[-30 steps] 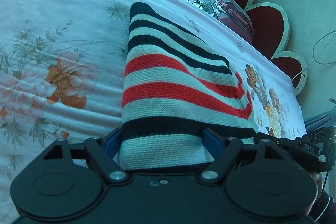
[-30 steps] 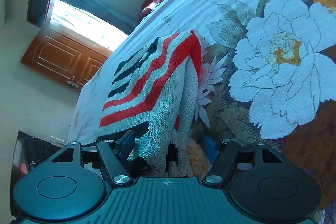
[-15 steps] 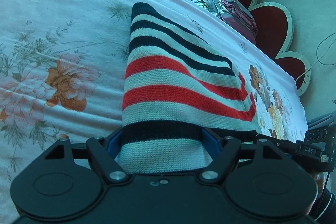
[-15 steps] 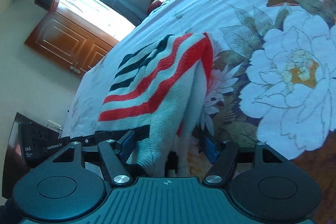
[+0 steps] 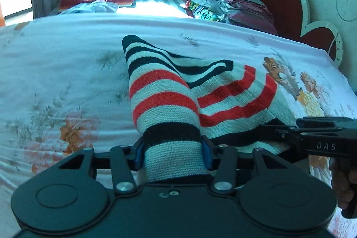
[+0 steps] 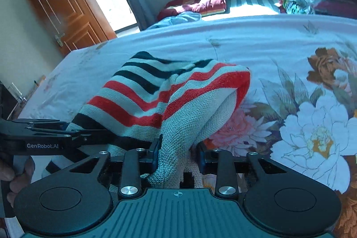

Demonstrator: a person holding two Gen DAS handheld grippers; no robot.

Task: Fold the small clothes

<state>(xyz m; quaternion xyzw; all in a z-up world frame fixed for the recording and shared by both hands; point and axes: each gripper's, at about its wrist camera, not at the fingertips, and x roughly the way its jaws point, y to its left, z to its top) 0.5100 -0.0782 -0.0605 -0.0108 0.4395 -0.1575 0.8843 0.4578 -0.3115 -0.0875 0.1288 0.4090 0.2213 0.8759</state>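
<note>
Grippers both closing on the striped sweater (image 5: 196, 90): the left gripper (image 5: 173, 154) pinches a banded corner between its blue pads, the right gripper (image 6: 177, 154) bunches the grey hem. Lifted at the near edge of the bed (image 5: 67, 64), the sweater's far end rests on the bedspread. Its loose knit could slip from the right jaws, letting the fold sag crooked.

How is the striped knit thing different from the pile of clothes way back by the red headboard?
The striped knit garment is pinched at its near edge between the closing jaws of the left gripper and the right gripper, partly raised off the bed; the stacked pile just rests there. The garment is one bunched piece with red, black and grey stripes; the pile is several folded pieces, mostly maroon. Both are on the same bed.
</note>
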